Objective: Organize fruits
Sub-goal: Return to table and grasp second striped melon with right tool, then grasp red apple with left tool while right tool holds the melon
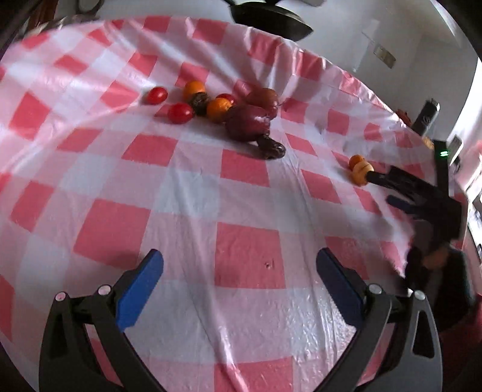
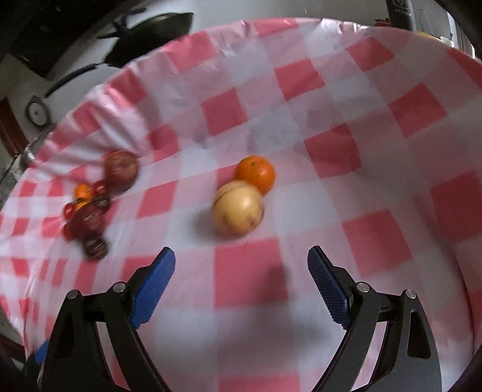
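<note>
In the left wrist view a cluster of fruit lies on the far part of the checked tablecloth (image 1: 241, 211): two dark red apples (image 1: 248, 122), small oranges (image 1: 218, 109), red cherry tomatoes (image 1: 180, 113) and dark wrinkled fruits (image 1: 271, 147). My left gripper (image 1: 239, 282) is open and empty, well short of them. At right, the right gripper (image 1: 391, 188) reaches toward a yellow fruit (image 1: 360, 172) beside an orange (image 1: 355, 159). In the right wrist view my right gripper (image 2: 241, 279) is open, just short of the yellow fruit (image 2: 238, 208), with the orange (image 2: 256, 172) touching behind it. The cluster (image 2: 90, 208) lies far left.
A black pan (image 1: 271, 18) sits beyond the table's far edge, also in the right wrist view (image 2: 150, 36). The table edge curves close on the right of the left wrist view, with dark objects (image 1: 426, 116) beyond it.
</note>
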